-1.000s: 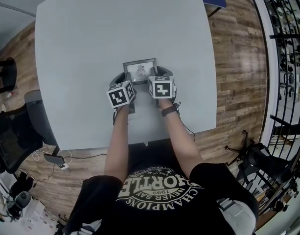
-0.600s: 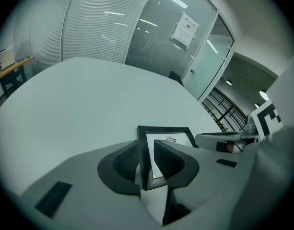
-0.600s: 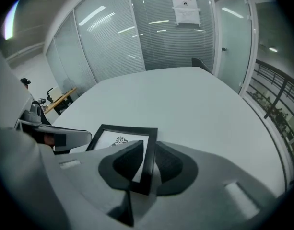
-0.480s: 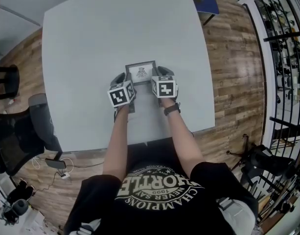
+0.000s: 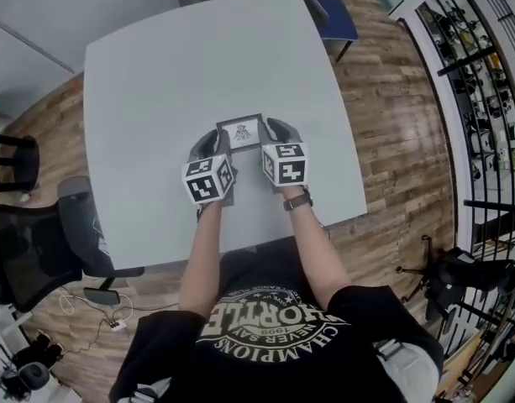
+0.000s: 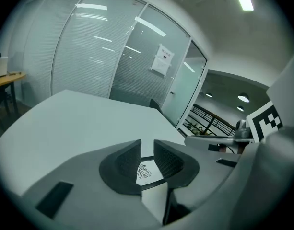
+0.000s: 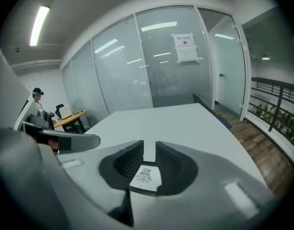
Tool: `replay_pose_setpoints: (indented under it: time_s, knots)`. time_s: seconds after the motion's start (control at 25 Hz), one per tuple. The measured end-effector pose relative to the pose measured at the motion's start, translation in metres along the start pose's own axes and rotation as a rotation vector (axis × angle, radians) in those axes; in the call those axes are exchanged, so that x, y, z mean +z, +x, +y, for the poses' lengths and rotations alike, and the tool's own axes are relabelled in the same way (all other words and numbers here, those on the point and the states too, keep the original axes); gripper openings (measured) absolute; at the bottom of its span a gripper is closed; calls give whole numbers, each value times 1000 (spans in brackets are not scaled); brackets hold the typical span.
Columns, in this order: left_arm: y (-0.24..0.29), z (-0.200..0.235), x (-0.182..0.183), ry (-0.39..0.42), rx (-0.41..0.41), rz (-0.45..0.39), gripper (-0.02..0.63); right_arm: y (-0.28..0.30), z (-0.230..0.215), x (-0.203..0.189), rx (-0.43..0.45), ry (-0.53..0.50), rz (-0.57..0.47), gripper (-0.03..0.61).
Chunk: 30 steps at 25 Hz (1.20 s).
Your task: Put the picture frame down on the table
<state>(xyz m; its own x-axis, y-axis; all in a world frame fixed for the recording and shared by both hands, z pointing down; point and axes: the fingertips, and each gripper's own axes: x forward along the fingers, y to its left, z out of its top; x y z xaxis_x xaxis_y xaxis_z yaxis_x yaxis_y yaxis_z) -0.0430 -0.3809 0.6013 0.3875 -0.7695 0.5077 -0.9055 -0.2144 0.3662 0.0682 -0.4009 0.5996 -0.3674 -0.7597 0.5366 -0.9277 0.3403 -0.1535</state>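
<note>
**Frame: set-down on table, two grippers**

**Item.** Frame (image 5: 242, 132): small, dark rim, white face with a small drawing, turned up toward the person.

**Location.** On the near half of the table (image 5: 148, 91), well in from every edge and between the tips of the two grippers. It looks level and low. No view settles whether it rests fully on the top or hangs just clear.

**Left gripper** (image 6: 147, 150). At the frame's left side, angled in. The jaws stand a narrow slot apart with the pads (image 6: 129, 161) parallel, and they visibly pinch nothing. The table shows through the slot's upper part and the frame's face through its lower part.

**Right gripper** (image 7: 149, 153). At the frame's right side, in the same state: a narrow slot, no visible pinch, and the drawing showing low in the gap.

**Handling notes (judgement).**
- The step appears to be at or near its end.
- Check that all four corners sit flat before backing away.
- If any weight still hangs on the tips, lower both sides together so that no corner lands first.
- Widen both slots evenly and by the same amount.
- Draw each gripper back along its own line, not across the rim. A tip that catches the rim would skid or twist the frame.
- Lift the tips clear before swinging the arms apart.
</note>
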Motion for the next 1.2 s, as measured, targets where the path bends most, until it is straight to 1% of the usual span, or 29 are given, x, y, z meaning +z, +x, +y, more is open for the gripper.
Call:
replay_pose_setpoints:
  time_s: [0.16,0.32,0.48,0.68,0.72,0.92,1.04,1.2]
  knots:
    - [-30,-17,19,90,-9,-69,74,-35,17,26,16,-18,-100,74]
    - [-65,-26,37,161,-21,-131,72,-71,38,51,18,-44,-199,72]
    - [-99,-37,58,218,-25,-200,72,-103,53,73,17,-72,-277,70]
    - [-140,-47,87,273,-30,-301,43,-137,72,93,4,-105,-354,66]
    - [-148,-49,92,284,-32,-320,40,-143,74,96,-1,-110,-368,45]
    - [-179,-59,109,310,-41,-404,12,-170,84,108,-17,-124,-427,30]
    - [-188,-63,112,307,-55,-423,6,-181,86,112,-38,-130,-450,0]
    - [-194,-66,110,295,-68,-441,5,-194,87,115,-61,-152,-475,0]
